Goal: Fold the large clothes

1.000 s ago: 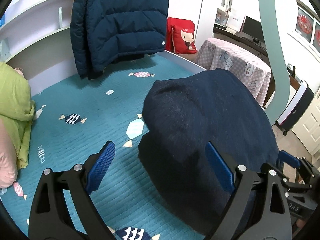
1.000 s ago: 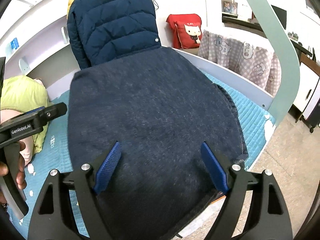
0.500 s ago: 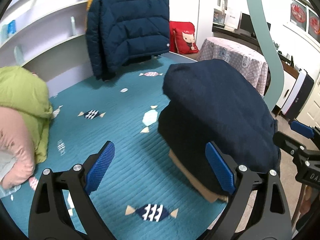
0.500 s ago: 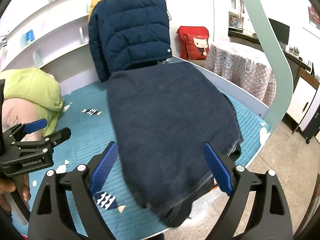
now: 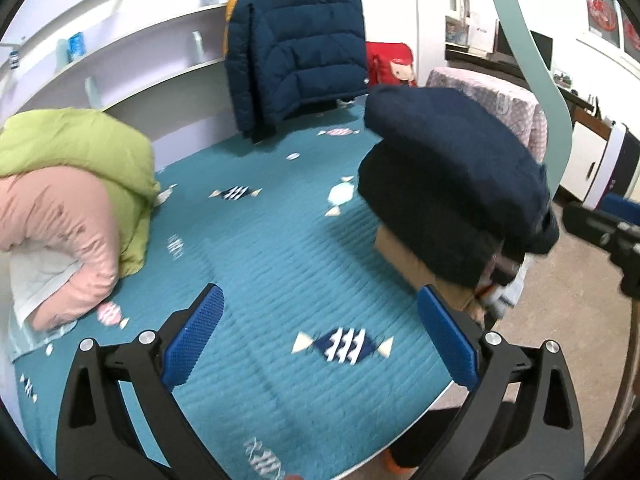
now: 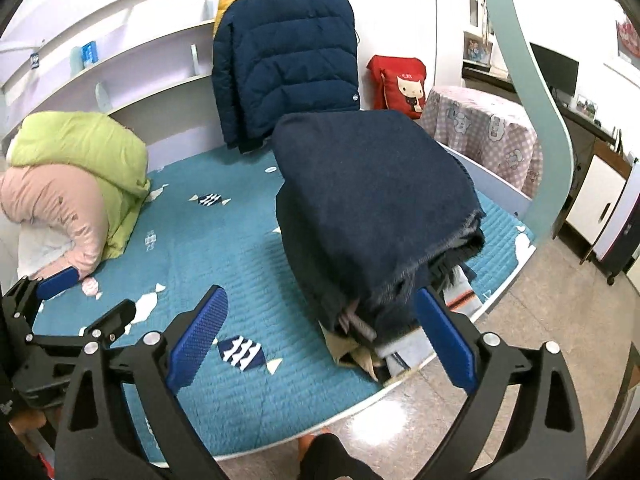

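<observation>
The teal quilted bed (image 6: 248,256) fills the space ahead of both claws. On it, ahead and to the right of the right gripper (image 6: 320,340), lies the folded navy garment (image 6: 372,200), a thick dark slab topping a stack near the bed's edge, with a tan layer (image 5: 416,256) showing beneath. Both the right gripper and the left gripper (image 5: 320,340) hover spread wide, empty, touching nothing.
</observation>
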Available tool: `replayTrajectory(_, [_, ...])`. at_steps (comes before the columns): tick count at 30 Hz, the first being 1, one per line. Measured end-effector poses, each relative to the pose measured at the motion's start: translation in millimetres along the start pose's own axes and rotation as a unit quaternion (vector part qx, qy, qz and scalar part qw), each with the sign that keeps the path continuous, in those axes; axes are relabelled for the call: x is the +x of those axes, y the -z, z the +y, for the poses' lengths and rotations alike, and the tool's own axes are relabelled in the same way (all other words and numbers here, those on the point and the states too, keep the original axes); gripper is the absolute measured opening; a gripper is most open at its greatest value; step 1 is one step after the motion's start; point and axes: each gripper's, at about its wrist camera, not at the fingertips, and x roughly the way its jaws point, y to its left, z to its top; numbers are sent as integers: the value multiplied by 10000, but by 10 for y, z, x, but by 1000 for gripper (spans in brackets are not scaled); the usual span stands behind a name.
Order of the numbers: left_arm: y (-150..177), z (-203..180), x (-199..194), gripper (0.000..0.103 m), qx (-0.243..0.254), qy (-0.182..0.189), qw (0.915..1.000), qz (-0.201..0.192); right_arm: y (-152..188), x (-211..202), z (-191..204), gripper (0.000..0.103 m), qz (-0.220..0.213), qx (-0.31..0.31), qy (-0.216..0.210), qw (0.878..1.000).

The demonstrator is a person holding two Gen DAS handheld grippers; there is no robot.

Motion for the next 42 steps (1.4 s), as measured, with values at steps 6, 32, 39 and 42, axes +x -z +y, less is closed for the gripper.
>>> replayTrajectory(6, [423, 51, -255, 97, -291, 12, 9996, -10, 339, -284, 76, 95, 47, -92, -63, 9999])
replayTrajectory(32, [1187, -142, -1240, 98, -727, -213, 9969, -234, 991, -1151, 178, 95, -176, -473, -163, 9986])
replayTrajectory(39, [1237, -208, -1407, 98, -780, -117, 9964, -319, 1058, -1351, 173, 95, -333, -567, -38, 9978])
replayTrajectory(42, [1250, -208, -1538, 98, -899, -85, 9950, -437, 1075, -1423, 178, 95, -390, -599, -11, 9974])
